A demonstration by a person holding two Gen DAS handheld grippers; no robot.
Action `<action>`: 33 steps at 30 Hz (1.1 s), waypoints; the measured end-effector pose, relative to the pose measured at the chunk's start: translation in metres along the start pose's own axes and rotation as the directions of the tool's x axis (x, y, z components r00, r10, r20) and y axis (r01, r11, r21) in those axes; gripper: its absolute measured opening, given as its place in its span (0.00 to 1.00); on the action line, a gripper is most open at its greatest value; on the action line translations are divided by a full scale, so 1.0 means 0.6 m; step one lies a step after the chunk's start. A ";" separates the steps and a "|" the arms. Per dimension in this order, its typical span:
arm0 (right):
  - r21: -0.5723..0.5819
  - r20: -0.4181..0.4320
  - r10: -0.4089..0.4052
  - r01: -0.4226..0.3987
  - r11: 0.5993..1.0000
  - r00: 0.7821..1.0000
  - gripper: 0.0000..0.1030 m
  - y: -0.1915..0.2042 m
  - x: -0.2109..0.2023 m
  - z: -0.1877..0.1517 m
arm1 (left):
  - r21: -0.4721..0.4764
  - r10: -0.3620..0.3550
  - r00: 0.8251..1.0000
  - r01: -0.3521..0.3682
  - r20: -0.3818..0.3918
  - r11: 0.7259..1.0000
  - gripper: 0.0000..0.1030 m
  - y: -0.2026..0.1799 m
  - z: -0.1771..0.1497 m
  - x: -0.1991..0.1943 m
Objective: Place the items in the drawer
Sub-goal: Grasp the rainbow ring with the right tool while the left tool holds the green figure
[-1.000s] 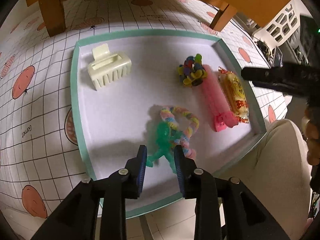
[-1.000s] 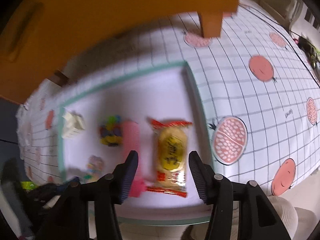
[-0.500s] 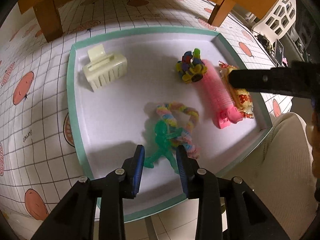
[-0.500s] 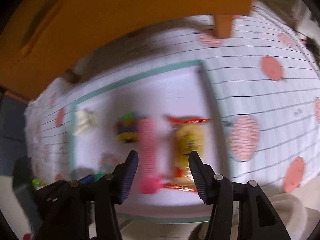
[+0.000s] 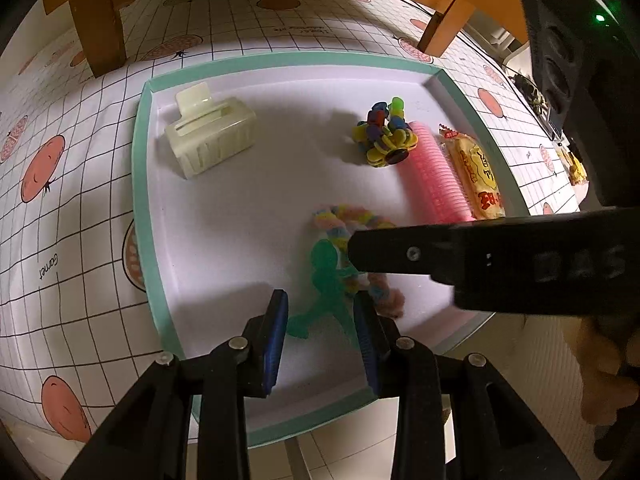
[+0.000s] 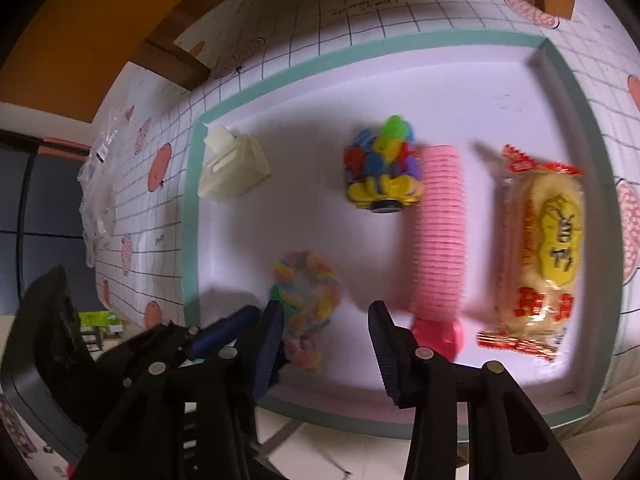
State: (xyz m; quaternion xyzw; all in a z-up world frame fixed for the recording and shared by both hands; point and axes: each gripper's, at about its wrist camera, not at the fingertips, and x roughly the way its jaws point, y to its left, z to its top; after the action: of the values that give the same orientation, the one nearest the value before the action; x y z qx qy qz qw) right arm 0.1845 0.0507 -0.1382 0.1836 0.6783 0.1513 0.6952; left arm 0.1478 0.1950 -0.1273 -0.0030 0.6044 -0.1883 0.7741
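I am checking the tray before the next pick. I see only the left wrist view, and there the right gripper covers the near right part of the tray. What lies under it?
Observer: The pink roller ends there in a round pink cap. It lies flat near the front rim of the tray.
Operator: And the snack packet?
Observer: The snack packet lies whole beside the roller, apart from it, with one red sealed edge toward the front rim.
Operator: Does the right gripper hold something?
Observer: No. The right gripper is closing its jaws and nothing is pressed between them. The scrunchie shows beside the finger on the picture's left.
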 end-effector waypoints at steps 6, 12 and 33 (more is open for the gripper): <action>-0.046 0.018 -0.080 0.081 0.996 0.997 0.17 0.007 0.005 -0.001 | 0.009 0.008 1.000 -0.008 0.006 1.000 0.34 -0.006 -0.002 0.001; -0.045 0.051 -0.130 0.133 0.990 0.990 0.06 -0.004 -0.007 0.000 | 0.037 0.039 0.999 -0.039 -0.009 0.999 0.34 -0.016 0.002 0.005; -0.028 -0.006 -0.042 0.042 0.999 0.999 0.29 -0.008 0.008 -0.008 | 0.099 0.060 0.998 -0.058 -0.018 0.993 0.48 -0.048 0.011 0.019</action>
State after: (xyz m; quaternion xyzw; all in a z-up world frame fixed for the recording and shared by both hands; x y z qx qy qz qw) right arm 0.1796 0.0488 -0.1449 0.1592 0.6823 0.1466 0.6983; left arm 0.1480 0.1634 -0.1295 0.0549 0.6025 -0.1948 0.7720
